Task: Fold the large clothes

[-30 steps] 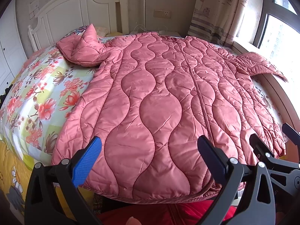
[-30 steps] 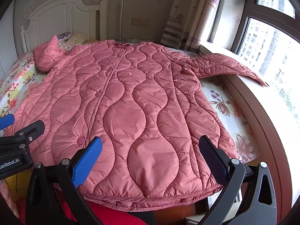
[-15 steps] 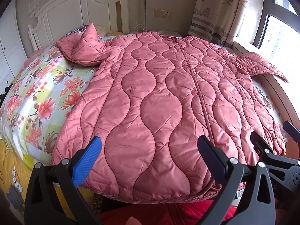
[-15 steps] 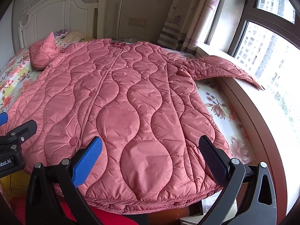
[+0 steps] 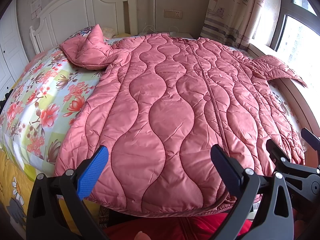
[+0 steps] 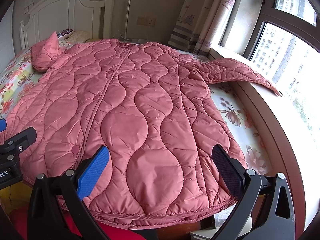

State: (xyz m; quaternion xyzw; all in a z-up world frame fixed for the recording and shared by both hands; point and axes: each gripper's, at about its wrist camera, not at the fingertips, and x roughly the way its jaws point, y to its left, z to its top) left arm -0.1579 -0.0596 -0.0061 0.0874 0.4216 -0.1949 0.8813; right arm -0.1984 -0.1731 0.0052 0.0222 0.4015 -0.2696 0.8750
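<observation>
A long pink quilted coat point(image 5: 170, 108) lies spread flat, front up, across the bed, its hem hanging over the near edge. Its left sleeve point(image 5: 88, 54) is bunched up near the headboard. The right sleeve point(image 6: 238, 72) stretches out onto the window sill. My left gripper point(image 5: 159, 167) hovers open above the hem, left of the snap placket, holding nothing. Over the hem's right half my right gripper point(image 6: 160, 165) is open too and empty. Each gripper's black frame shows at the edge of the other's view.
The flowered bedsheet point(image 5: 40, 104) is bare left of the coat. A white headboard point(image 5: 84, 14) and pillows stand at the far end. The window sill point(image 6: 266, 108) and curtain point(image 6: 202, 16) run along the right. Red clothing point(image 5: 180, 228) of the person is below the hem.
The right gripper has drifted right and slightly forward over the hem. The left gripper has barely moved. The coat lies as before.
</observation>
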